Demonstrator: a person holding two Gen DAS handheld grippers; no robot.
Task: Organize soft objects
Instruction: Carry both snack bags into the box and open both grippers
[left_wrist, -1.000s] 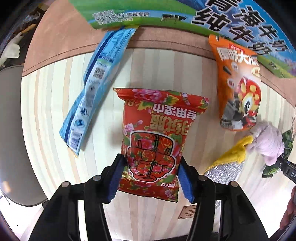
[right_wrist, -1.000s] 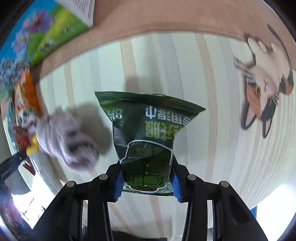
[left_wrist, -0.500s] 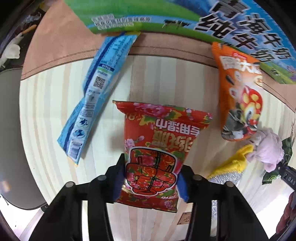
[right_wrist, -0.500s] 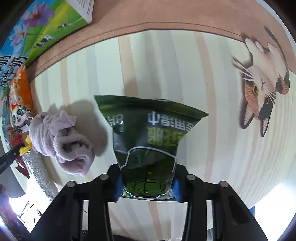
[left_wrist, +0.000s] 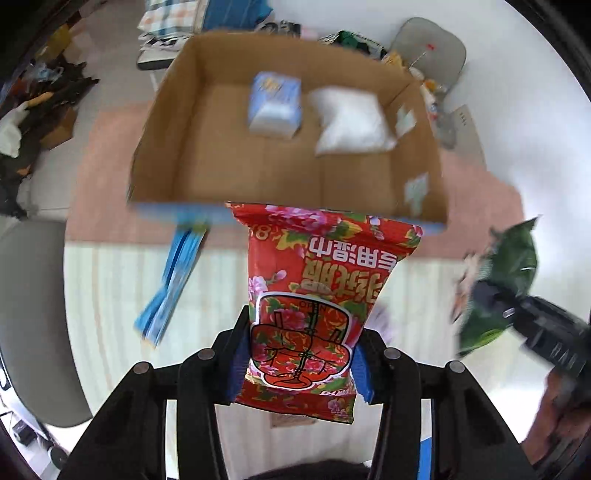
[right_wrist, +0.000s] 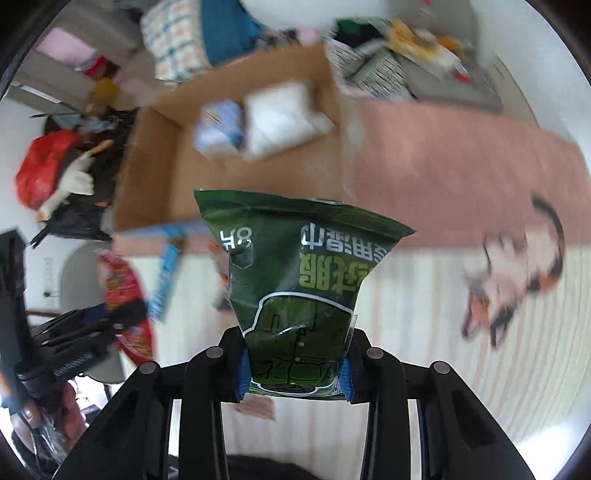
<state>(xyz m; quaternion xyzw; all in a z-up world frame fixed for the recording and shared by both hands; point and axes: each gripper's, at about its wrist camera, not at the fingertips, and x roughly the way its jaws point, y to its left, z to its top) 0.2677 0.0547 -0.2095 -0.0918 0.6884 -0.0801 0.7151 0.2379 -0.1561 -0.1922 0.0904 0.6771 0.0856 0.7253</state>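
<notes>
My left gripper (left_wrist: 297, 363) is shut on a red flowered soft pack (left_wrist: 314, 295) and holds it up above the striped mat, in front of an open cardboard box (left_wrist: 229, 162). My right gripper (right_wrist: 293, 371) is shut on a dark green soft pack (right_wrist: 295, 280), also raised. The box (right_wrist: 162, 184) holds a light blue pack (left_wrist: 273, 103) and a white pack (left_wrist: 351, 122). In the left wrist view the right gripper (left_wrist: 532, 325) with the green pack (left_wrist: 509, 266) is at the right. In the right wrist view the left gripper (right_wrist: 85, 332) with the red pack (right_wrist: 125, 288) is at the left.
A long blue packet (left_wrist: 173, 284) lies on the striped mat (left_wrist: 110, 295) near the box's front left. A cat picture (right_wrist: 513, 284) is on the mat at the right. A pink rug (right_wrist: 443, 184) lies under the box. Clutter and a grey chair (left_wrist: 33, 314) stand around.
Both grippers have lifted their packs off the mat and tilted up, so the open box and the room now show. The views are motion-blurred.
</notes>
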